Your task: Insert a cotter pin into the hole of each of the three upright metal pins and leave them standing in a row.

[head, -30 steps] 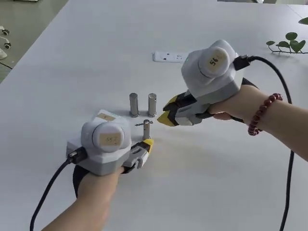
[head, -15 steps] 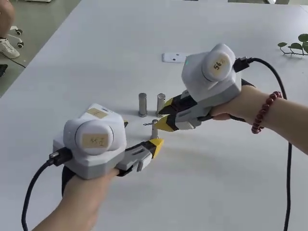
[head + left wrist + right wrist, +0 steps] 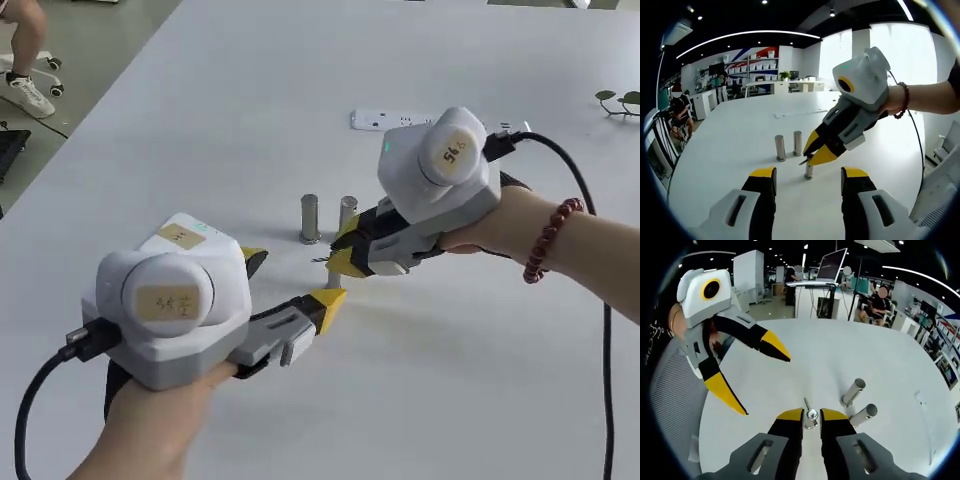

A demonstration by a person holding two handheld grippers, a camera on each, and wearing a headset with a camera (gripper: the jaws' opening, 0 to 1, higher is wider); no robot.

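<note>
In the head view, the near metal pin (image 3: pixel 333 281) is mostly hidden behind the tips of the right gripper (image 3: pixel 338 252). The cotter pin (image 3: pixel 320 260) is too small to resolve, so jaw contact cannot be determined. The gripper covers the right end of the power strip (image 3: pixel 372 120). The picture's edge cuts off the plant (image 3: pixel 622 98) at far right.

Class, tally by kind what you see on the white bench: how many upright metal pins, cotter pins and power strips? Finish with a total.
Upright metal pins: 3
Cotter pins: 1
Power strips: 1
Total: 5
</note>
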